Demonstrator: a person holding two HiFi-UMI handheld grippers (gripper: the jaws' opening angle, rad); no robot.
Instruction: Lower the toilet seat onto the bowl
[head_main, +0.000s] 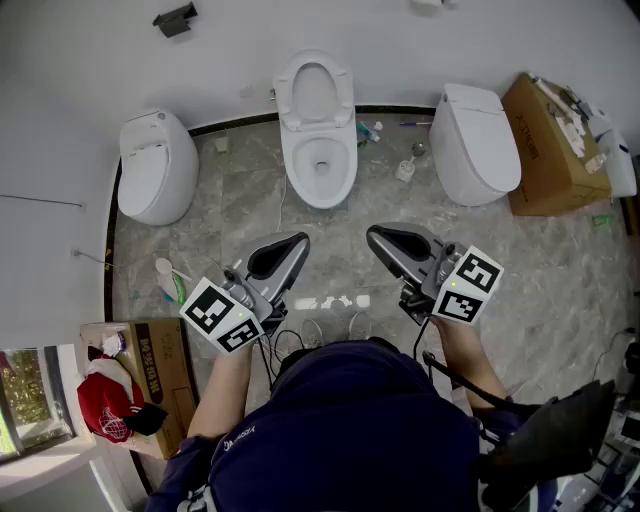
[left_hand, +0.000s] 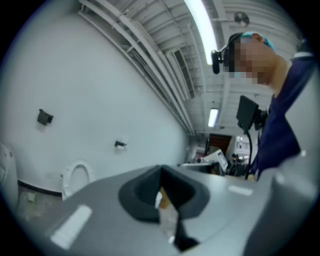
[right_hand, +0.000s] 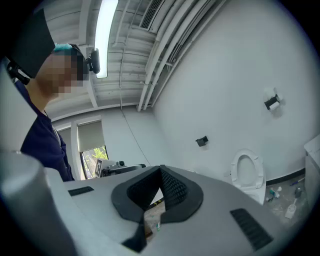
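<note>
1. White ceramic fills the upper part of the head view: three toilets stand in a row against a curved white wall (head_main: 80, 70), on a grey marbled floor (head_main: 240, 200).
2. At upper centre of the frame we find the task's thing. The toilet seat (head_main: 283, 98) is raised and leans back towards the wall, and the bowl (head_main: 340, 172) below it lies uncovered.
3. We see the left-side toilet (head_main: 155, 165) and the right-side toilet (head_main: 478, 140) with their lids down.
4. Our left tongs (head_main: 300, 241) sit just left of lower centre. In the left gripper view the jaws are pressed together, with nothing between them.
5. Our right tongs (head_main: 374, 236) sit just right of lower centre. In the right gripper view the jaw tips meet as well, and nothing is held.
6. Both tongs hang over the floor, well apart from the bowl. Their tips point up the frame towards it and lean slightly towards each other, and they touch nothing.
7. In the left gripper view the raised seat shows small at lower left. In the right gripper view it shows small at lower right.
8. A cardboard box (head_main: 548, 150) stands just beside the right-side toilet at upper right, and a second box (head_main: 160, 365) sits at lower left.
9. Small bottles (head_main: 368, 130) stand on the floor between the bowl and the right-side toilet.
10. Our dark blue top (head_main: 350, 440) fills the bottom centre of the frame.
</note>
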